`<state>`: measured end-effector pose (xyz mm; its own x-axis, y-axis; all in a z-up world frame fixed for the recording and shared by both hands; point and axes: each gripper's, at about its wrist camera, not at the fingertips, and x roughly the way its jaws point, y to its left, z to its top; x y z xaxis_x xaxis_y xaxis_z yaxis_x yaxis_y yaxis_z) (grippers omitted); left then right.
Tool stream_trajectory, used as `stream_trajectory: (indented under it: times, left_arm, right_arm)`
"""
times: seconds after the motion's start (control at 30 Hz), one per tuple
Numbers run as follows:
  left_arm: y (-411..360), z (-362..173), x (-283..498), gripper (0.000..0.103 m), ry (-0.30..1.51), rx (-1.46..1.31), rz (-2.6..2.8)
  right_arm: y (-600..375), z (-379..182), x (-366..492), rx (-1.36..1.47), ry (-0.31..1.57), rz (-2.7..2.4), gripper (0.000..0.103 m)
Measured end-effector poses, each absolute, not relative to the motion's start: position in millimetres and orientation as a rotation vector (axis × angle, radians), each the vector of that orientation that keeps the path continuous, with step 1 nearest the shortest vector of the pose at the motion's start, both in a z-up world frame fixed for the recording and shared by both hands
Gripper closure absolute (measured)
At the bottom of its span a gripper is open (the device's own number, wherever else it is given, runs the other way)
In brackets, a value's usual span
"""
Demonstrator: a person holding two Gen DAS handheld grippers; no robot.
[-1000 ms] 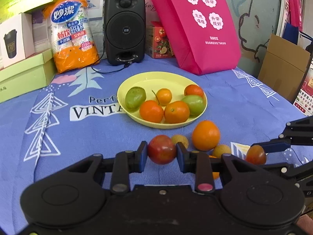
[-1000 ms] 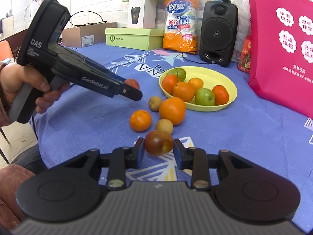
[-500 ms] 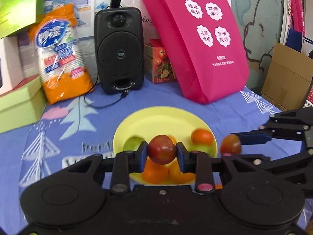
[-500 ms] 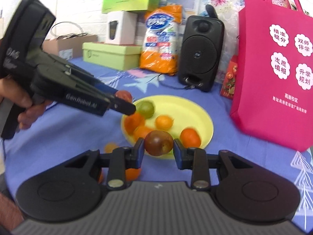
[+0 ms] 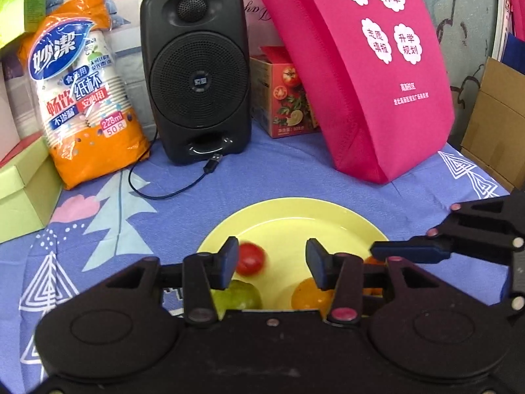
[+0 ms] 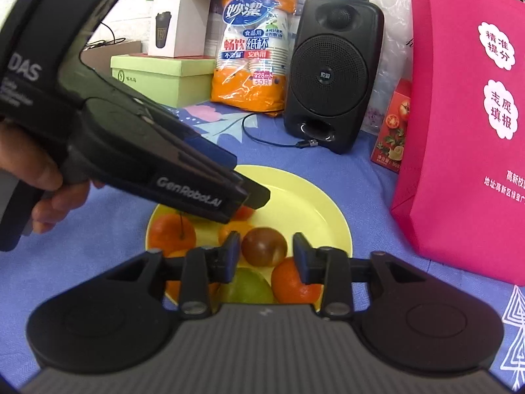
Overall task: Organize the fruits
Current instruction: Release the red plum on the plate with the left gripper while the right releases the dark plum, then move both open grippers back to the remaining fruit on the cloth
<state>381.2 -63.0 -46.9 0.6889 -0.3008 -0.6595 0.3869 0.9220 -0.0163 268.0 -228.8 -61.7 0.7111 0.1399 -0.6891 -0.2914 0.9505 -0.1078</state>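
A yellow plate holds fruit on the blue cloth. My left gripper is open above it. A red tomato lies loose on the plate just by its left finger. A green fruit and an orange lie below. My right gripper is open over the plate, with a dark red tomato loose between its fingers, among oranges and a green fruit. The left gripper's body crosses the right wrist view.
A black speaker with a cable, an orange cup pack, a pink bag, a tomato box and green boxes stand behind the plate. A cardboard box is at the right.
Both grippers moved forward over the plate and opened. The red tomato dropped from the left gripper onto the plate; the dark tomato left the right gripper's grip.
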Motion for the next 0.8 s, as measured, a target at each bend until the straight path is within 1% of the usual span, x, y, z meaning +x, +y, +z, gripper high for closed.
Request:
stream_trajectory:
  times: [0.1,0.23,0.57,0.8]
  left_arm:
    - [-55,-45,372,0.057,0.701,0.134,-0.381]
    - [-41,-42,354,0.053,0.692,0.126,-0.375]
    - [-14,-45,293,0.053,0.685,0.108,-0.373]
    - [-6,-61,256,0.053,0.715,0.106,-0.377]
  right_arm:
    - [-232,-60,260,-0.216,0.735,0.235,0.066]
    - [-236,-55,247,-0.21,0.728,0.233,0.066]
    - [-236,-47,203,-0.211,0.717,0.243,0.066]
    - [-228,-48,168,-0.198,0.723,0.271,0.066]
